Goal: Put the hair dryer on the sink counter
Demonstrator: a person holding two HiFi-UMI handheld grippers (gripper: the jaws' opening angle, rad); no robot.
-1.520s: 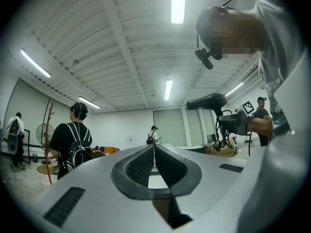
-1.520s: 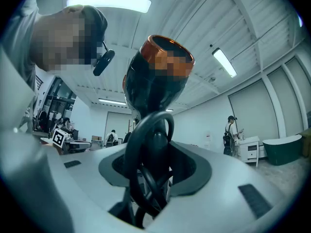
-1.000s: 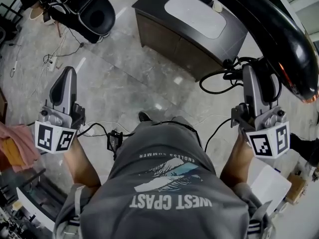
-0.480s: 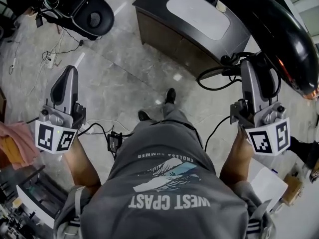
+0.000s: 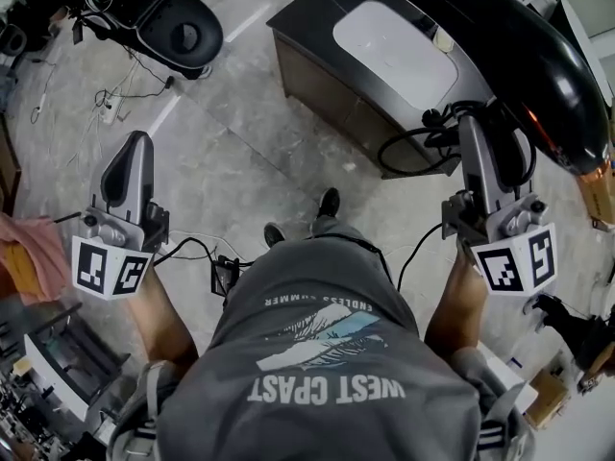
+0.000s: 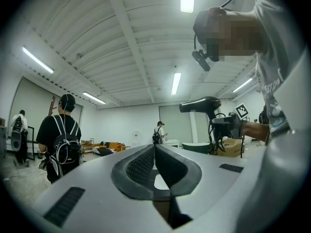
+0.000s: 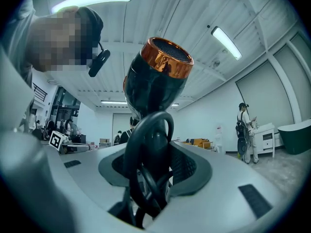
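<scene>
Looped cord hides the hair dryer's handle between the right gripper's fingers; beyond them the sink counter's corner is cropped.

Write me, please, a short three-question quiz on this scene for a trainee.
1. True or false: the left gripper is shut and empty.
2. What does the right gripper hold? A) a towel B) the hair dryer C) a cup
3. Does the hair dryer rest on the sink counter? Yes or no.

Key: 1 true; 2 B; 3 no, it is held in the air, short of the counter.
</scene>
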